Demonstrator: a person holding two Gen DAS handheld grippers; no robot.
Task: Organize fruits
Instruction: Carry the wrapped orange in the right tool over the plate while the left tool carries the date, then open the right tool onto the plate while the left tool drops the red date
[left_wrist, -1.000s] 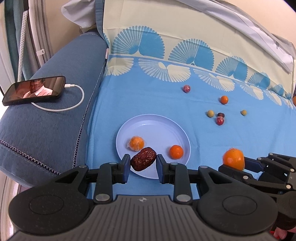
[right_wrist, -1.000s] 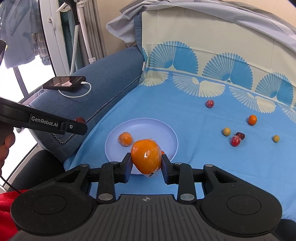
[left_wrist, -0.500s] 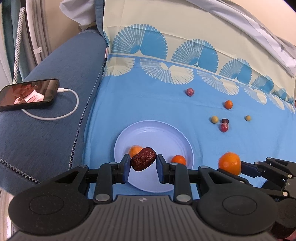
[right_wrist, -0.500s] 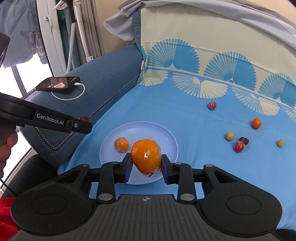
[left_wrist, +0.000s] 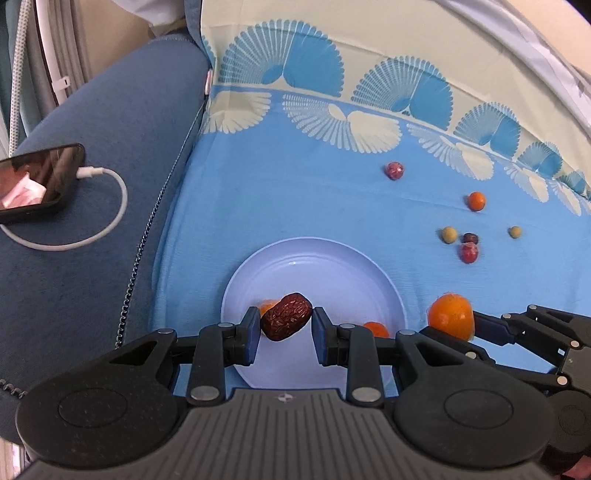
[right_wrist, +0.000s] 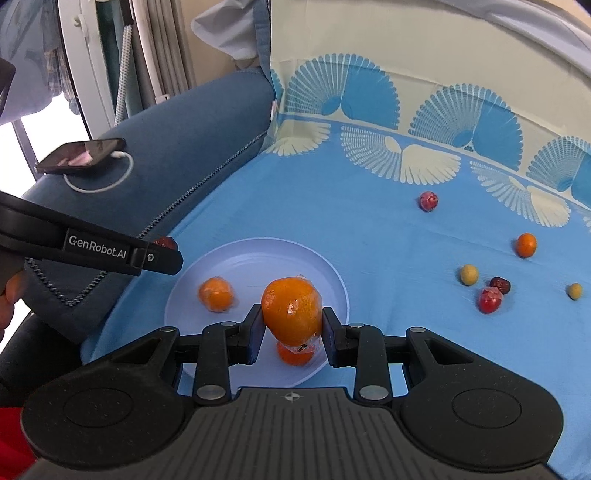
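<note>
A pale blue plate (left_wrist: 332, 266) (right_wrist: 258, 266) lies on the blue patterned cloth. My left gripper (left_wrist: 285, 328) is shut on a wrinkled dark red date (left_wrist: 286, 315) above the plate's near side. My right gripper (right_wrist: 291, 325) is shut on a wrapped orange (right_wrist: 291, 308) over the plate; in the left wrist view that orange (left_wrist: 451, 315) hangs just right of the plate. Two small oranges rest on the plate, one at the left (right_wrist: 216, 294) and one (right_wrist: 295, 355) partly hidden under the held orange. Several small fruits lie loose on the cloth to the right, among them a red one (right_wrist: 490, 299).
A phone (left_wrist: 35, 181) on a white charging cable (left_wrist: 92, 236) lies on the dark blue sofa arm (left_wrist: 110, 110) to the left. A small orange (left_wrist: 475, 200), a red fruit (left_wrist: 394, 170) and two yellowish ones (left_wrist: 448, 235) dot the cloth. A backrest rises behind.
Both grippers have moved forward and down toward the plate, each still holding its fruit. The plate now sits nearer and larger under the fingertips.
</note>
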